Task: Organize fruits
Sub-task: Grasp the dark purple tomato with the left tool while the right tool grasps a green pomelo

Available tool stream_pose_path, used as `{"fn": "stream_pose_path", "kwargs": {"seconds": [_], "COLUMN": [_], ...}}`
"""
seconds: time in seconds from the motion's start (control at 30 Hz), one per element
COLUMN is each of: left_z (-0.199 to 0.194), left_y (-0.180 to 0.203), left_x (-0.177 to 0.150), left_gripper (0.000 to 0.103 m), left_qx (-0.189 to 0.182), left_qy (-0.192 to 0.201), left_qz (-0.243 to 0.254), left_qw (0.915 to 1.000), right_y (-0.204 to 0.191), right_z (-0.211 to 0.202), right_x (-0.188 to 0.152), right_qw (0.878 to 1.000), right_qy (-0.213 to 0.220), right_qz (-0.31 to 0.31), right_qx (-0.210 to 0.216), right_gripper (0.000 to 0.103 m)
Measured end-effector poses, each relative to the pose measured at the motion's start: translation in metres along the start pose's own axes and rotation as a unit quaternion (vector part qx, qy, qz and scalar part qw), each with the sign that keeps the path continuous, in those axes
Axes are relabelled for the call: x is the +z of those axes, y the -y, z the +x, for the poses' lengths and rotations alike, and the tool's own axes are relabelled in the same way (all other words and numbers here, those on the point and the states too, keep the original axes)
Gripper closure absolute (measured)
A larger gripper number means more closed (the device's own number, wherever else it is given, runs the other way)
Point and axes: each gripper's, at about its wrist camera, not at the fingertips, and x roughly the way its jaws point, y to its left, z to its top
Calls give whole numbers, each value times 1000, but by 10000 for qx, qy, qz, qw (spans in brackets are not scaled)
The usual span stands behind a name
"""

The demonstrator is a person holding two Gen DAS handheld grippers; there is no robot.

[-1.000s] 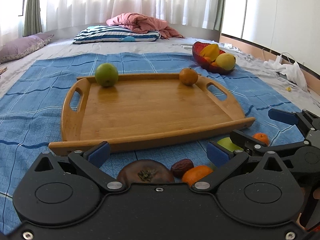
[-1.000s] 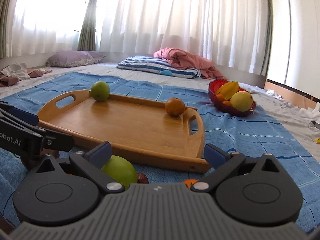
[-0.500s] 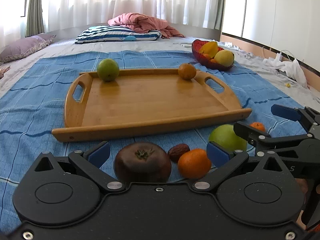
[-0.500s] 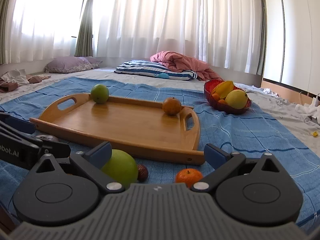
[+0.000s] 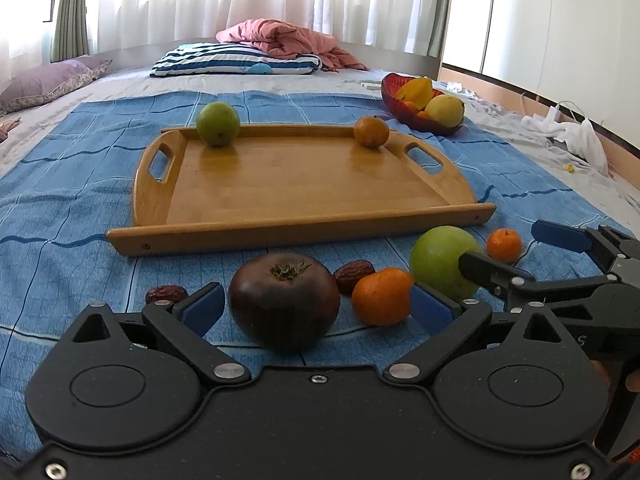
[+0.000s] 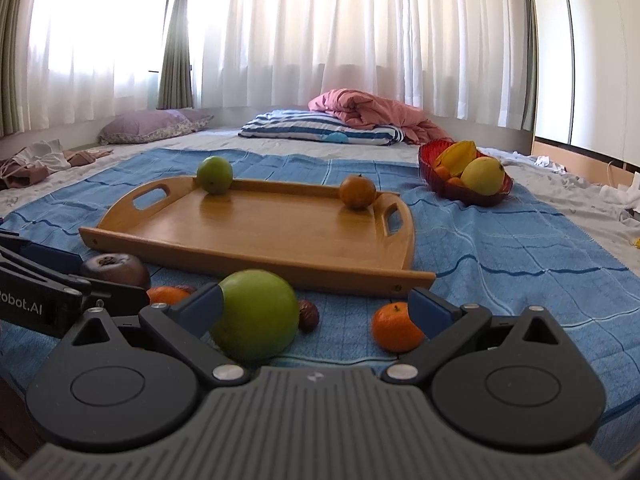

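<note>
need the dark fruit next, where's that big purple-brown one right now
In the left wrist view the dark fruit lies on the blue cloth just before the tray, left of an orange.

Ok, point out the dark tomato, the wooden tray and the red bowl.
dark tomato (image 5: pixel 284 300), left wrist view, front skin below the stem.
wooden tray (image 5: pixel 280 230), left wrist view, near rim.
red bowl (image 6: pixel 436 184), right wrist view, left outer wall.

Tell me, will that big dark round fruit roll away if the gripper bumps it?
Probably only a little: the dark fruit looks squat and sits flat on the blue cloth, stem up. Its glossy skin may slip between the left gripper, whose jaws are closing around it.
</note>
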Motion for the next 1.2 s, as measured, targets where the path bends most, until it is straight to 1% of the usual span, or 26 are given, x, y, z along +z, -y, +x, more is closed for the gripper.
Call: {"fn": "stream_pose_path", "kwargs": {"seconds": [0.13, 0.4, 0.47, 0.5, 0.53, 0.57, 0.6, 0.63, 0.73, 0.9, 1.07, 1.2], "left_z": [-2, -5, -3, -1, 0, 1, 2, 4, 6, 10, 20, 22], "left_y": [0, 0, -2, -3, -3, -4, -5, -5, -7, -11, -15, -14], "left_x": [-2, -1, 0, 0, 0, 0, -1, -1, -1, -1, -4, -6], "left_gripper": [12, 17, 18, 20, 27, 31, 32, 32, 33, 33, 35, 37], "left_qx": [25, 283, 295, 292, 289, 290, 291, 293, 299, 332, 275, 278], "left_qy": [9, 124, 100, 82, 65, 42, 21, -1, -8, -25, -223, -207], "left_qz": [17, 55, 35, 23, 15, 5, 0, -9, -32, -138, -267, -224], "left_qw": [10000, 9995, 9995, 9995, 9996, 9996, 9996, 9996, 9995, 9994, 9990, 9992], "right_y": [-4, -10, -12, -13, -14, -15, -17, -18, -20, -23, -26, -26], "right_z": [1, 3, 6, 7, 8, 9, 10, 11, 13, 15, 19, 20], "right_x": [-5, -9, -8, -8, -8, -7, -7, -7, -6, -6, -6, -6], "right_qw": [9999, 9996, 9995, 9994, 9993, 9992, 9991, 9991, 9989, 9987, 9986, 9987], "right_qy": [-93, -146, -159, -172, -184, -192, -202, -207, -218, -226, -258, -263], "right_qz": [-102, -67, -75, -79, -78, -79, -91, -104, -131, -97, -34, -2], "right_qx": [31, 246, 277, 302, 330, 355, 362, 361, 402, 437, 451, 442], "right_gripper": [0, 1, 3, 7, 12, 13, 17, 20, 24, 29, 35, 38]}}
